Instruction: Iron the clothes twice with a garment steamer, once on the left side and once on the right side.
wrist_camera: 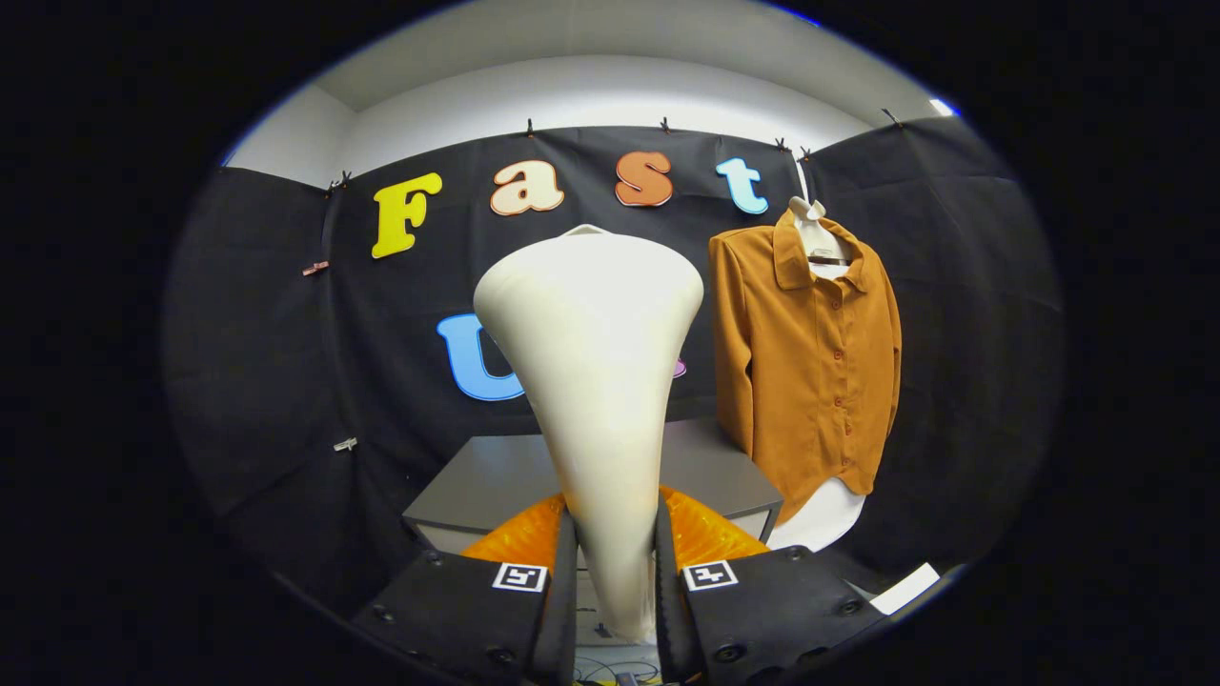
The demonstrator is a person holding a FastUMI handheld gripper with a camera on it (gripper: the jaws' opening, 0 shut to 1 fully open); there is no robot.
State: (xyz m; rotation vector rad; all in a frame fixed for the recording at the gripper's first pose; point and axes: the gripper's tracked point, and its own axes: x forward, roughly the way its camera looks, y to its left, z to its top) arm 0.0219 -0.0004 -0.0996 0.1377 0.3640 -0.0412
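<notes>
— Garment steamer (591, 381): where is it right now?

— In my tool (615, 572). Both fingers (562, 572) press on its narrow handle from either side, so the tool is closed around it. The steamer stands upright between the fingers, slim at the bottom and flaring to a broad cream head at the top.

— And the clothes?

— A rust-orange shirt (810, 362) hangs beyond the fingers and off to the steamer's right. It is buttoned down the front, collar up, on a white dress form (827, 510) whose neck shows at the collar and whose lower part shows below the hem. The shirt faces me, sleeves hanging at its sides.

— Is the steamer touching the shirt?

— No. The head stands apart from it, beside its near sleeve as I see it, with black cloth wall (286, 381) showing between them lower down.

— What else is ahead?

— A grey table (496, 476) sits behind the steamer's handle, against the cloth wall. Part of its top is hidden by the steamer. The dress form's base stands just beside the table's right end.
</notes>
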